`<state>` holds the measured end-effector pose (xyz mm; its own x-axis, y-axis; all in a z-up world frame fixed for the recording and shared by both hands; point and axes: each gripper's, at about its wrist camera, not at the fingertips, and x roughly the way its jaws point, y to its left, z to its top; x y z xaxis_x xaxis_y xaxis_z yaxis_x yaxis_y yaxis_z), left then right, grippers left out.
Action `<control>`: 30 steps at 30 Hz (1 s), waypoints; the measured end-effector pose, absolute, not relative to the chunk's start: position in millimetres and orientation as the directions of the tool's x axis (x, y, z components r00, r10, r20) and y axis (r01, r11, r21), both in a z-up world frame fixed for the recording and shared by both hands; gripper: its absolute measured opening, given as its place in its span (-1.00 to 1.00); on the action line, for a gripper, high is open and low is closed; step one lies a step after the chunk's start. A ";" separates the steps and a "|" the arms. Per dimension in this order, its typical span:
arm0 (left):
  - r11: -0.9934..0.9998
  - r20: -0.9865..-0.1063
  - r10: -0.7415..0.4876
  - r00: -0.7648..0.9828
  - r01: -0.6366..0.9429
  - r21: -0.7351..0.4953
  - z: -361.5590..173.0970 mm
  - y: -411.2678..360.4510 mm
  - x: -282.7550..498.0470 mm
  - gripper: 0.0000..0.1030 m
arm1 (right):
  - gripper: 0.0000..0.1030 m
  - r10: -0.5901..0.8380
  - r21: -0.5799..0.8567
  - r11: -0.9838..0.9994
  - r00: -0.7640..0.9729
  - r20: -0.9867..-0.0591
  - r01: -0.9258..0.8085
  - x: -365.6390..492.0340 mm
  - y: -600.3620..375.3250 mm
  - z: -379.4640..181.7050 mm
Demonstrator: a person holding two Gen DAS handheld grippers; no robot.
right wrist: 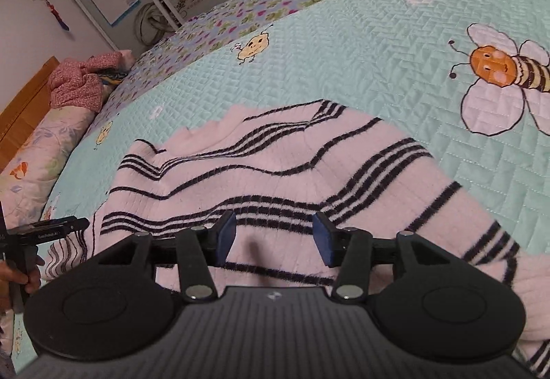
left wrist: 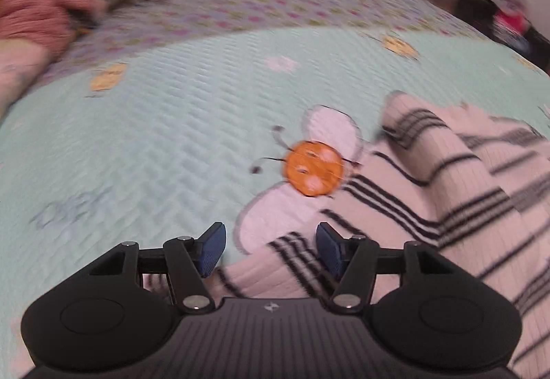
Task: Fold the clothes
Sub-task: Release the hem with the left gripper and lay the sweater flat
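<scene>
Mint-green quilted bedspread (right wrist: 343, 45) covers my bed, printed with a big bee (right wrist: 508, 69). On it lies the pink sweater (right wrist: 275, 169) with black stripes, rumpled and spread out beneath both my hands. My right gripper (right wrist: 274, 238) hangs released over its middle, and my left gripper (left wrist: 271, 250) is released too at its edge, neither grasping anything.

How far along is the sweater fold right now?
Done: the pink striped sweater lies on the quilt, rumpled, with no neat fold showing. In hand: nothing; the left gripper and right gripper are both open above it. Left: grasping an edge and making every fold.
</scene>
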<state>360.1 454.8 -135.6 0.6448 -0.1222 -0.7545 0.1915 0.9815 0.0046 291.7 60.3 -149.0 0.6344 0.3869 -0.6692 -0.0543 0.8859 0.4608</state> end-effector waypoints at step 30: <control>0.931 -0.663 0.309 0.682 -0.361 0.062 -94.7 471.7 292.2 -0.27 | 0.04 0.354 0.453 0.891 0.633 -0.689 -0.005 253.2 18.8 -152.9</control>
<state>292.2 471.7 -94.7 0.6820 0.3086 -0.6631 -0.3606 0.9307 0.0623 253.2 18.8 -152.9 0.6331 0.3535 -0.6886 -0.0049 0.8914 0.4531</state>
